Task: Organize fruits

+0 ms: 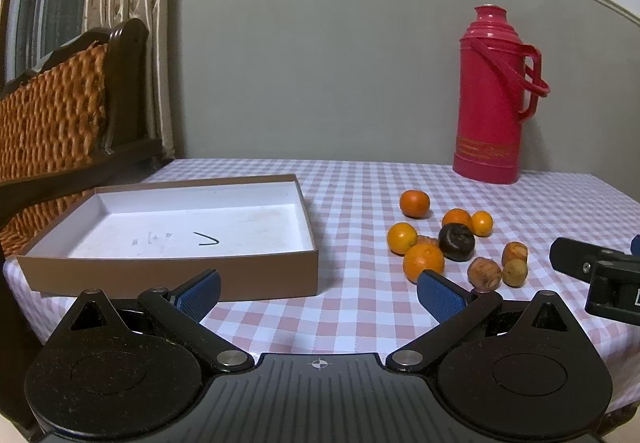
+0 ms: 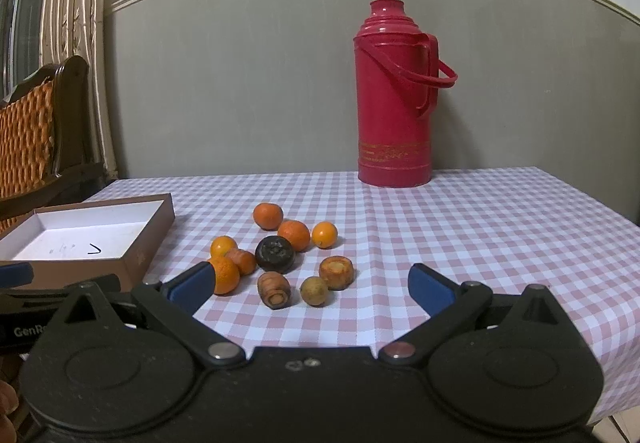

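Observation:
Several small oranges (image 2: 265, 215) (image 1: 414, 203) lie in a loose cluster on the checked tablecloth, around a dark blackened fruit (image 2: 275, 253) (image 1: 456, 242). Brownish carrot-like pieces (image 2: 274, 289) (image 2: 336, 272) and a small olive-brown fruit (image 2: 314, 291) lie at the cluster's near side. An empty brown box (image 1: 172, 267) (image 2: 148, 243) with a white inside stands left of the fruit. My left gripper (image 1: 319, 293) is open, hovering short of the box and the fruit. My right gripper (image 2: 312, 285) is open too, just short of the cluster, holding nothing.
A tall red thermos (image 2: 394, 95) (image 1: 494, 95) stands at the table's back by the grey wall. A wicker-backed wooden chair (image 1: 52, 115) sits left of the table. The table's near and right edges drop off close by.

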{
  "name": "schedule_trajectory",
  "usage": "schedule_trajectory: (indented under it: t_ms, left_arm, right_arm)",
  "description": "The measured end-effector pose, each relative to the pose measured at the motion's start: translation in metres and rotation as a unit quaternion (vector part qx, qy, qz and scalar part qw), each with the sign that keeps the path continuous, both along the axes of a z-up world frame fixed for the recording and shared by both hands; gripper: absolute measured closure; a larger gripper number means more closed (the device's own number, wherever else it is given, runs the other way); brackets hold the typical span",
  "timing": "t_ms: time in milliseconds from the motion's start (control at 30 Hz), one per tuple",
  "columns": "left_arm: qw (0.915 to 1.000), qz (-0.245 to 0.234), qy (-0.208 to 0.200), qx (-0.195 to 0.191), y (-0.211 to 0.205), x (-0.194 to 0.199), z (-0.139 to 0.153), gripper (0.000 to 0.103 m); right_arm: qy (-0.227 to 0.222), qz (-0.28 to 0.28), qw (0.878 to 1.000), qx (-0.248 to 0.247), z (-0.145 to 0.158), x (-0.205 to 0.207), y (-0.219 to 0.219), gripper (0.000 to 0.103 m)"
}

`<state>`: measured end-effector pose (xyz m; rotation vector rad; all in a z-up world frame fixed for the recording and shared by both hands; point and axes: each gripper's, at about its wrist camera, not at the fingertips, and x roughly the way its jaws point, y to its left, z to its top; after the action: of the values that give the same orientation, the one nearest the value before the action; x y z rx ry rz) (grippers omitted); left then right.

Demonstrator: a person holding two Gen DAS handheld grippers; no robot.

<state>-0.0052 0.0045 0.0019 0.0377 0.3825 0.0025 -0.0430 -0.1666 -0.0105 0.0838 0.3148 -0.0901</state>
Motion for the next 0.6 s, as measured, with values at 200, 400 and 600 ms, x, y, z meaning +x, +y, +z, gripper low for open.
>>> schedule_trajectory:
  t_ms: [200, 400, 600]
  left_arm:
    - [0.9999, -0.013, 0.003, 0.003, -0.005, 0.001, 0.0, 0.0]
    - [0.9996, -0.029, 0.006, 0.006, -0.012, 0.005, -0.001, 0.0]
    - [0.9987, -0.047, 0.011, 0.019, -0.021, 0.015, -0.002, 0.0]
  right_arm:
    - [0.008, -0.006, 1.0, -0.022, -0.001, 0.002, 0.001, 0.006]
    - [0.014, -0.006, 1.0, -0.01, -0.002, 0.005, -0.009, 0.006]
    - [0.032, 0.004, 0.999, 0.013, -0.002, 0.015, -0.021, 0.01]
